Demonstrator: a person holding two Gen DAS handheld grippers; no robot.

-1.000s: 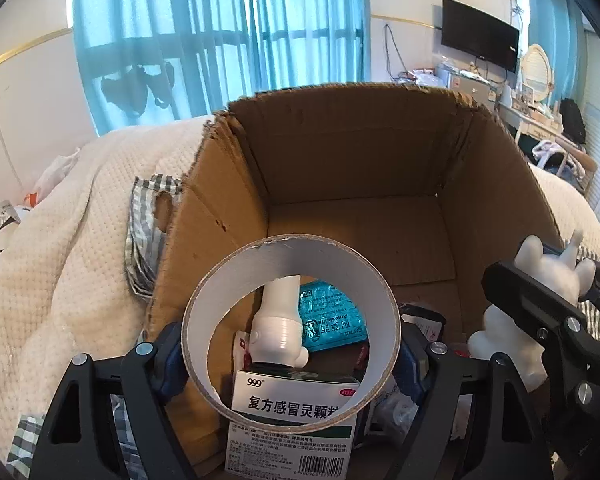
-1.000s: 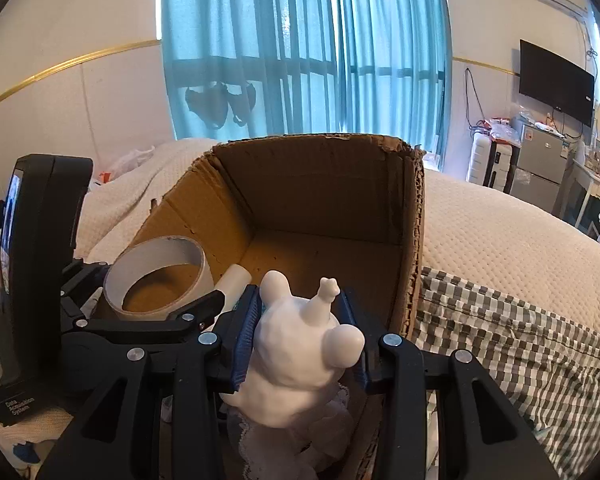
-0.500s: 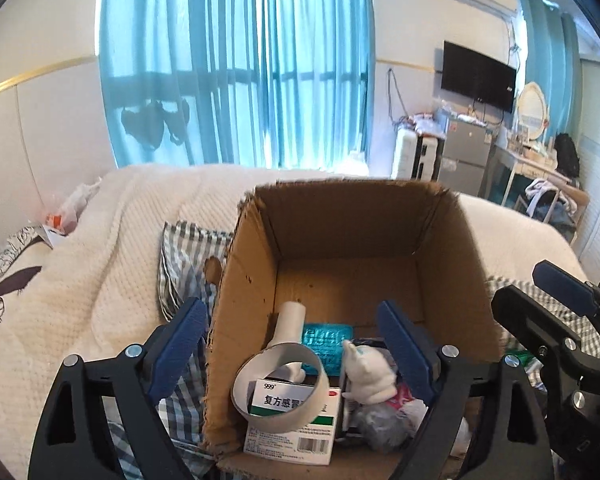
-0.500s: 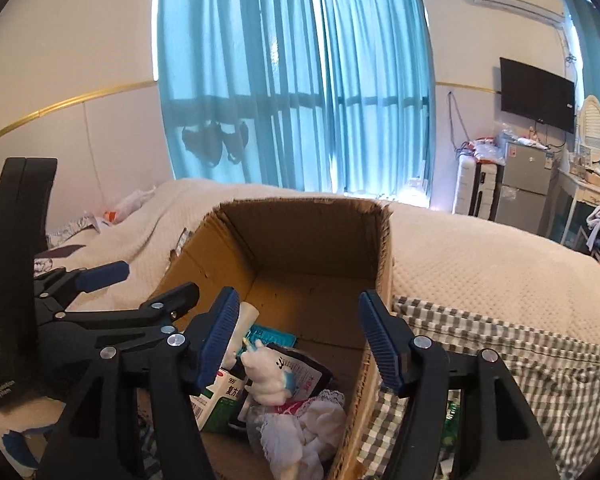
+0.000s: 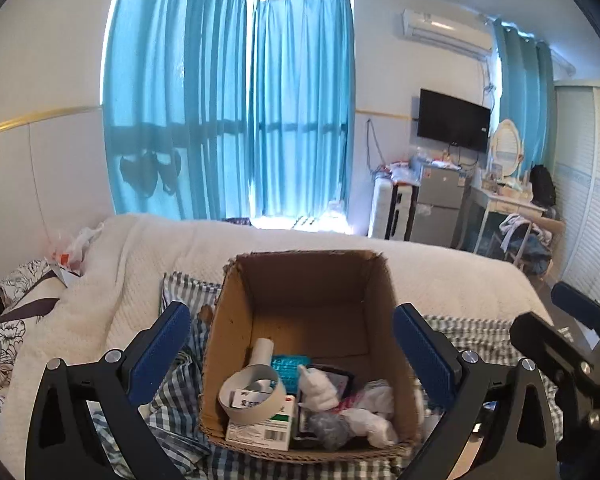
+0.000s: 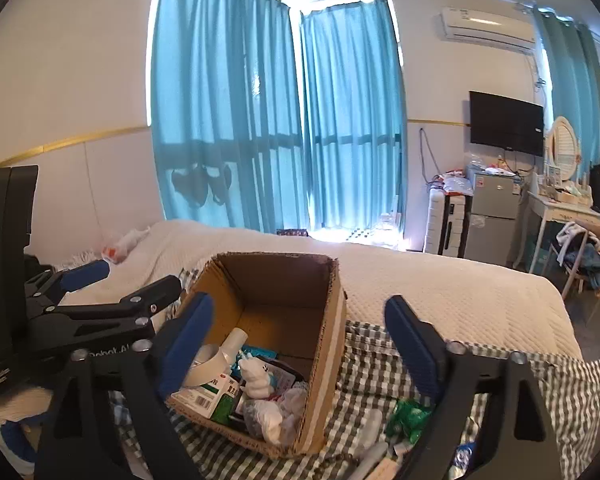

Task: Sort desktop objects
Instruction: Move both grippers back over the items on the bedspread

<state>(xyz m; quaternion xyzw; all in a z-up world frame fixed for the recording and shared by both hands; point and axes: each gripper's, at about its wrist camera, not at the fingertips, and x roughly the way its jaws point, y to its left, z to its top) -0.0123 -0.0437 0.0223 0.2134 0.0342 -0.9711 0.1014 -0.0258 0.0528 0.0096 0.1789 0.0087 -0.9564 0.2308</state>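
An open cardboard box stands on the bed and holds a white tape roll, a white animal figurine, a medicine box and several other small items. My left gripper hangs above and in front of the box, its jaws opening wide with nothing between them. My right gripper is also raised over the near side of the box, jaws opening and empty. The figurine and tape roll lie inside, below it. The left gripper shows at the left.
A green-checked cloth lies under the box on a white bedspread. A green packet and other loose items lie on the cloth to the box's right. A desk and chair stand at far right.
The left gripper let go of the tape roll and the right one of the figurine; both now lie in the box. Both grippers rose, drew back and spread their jaws.
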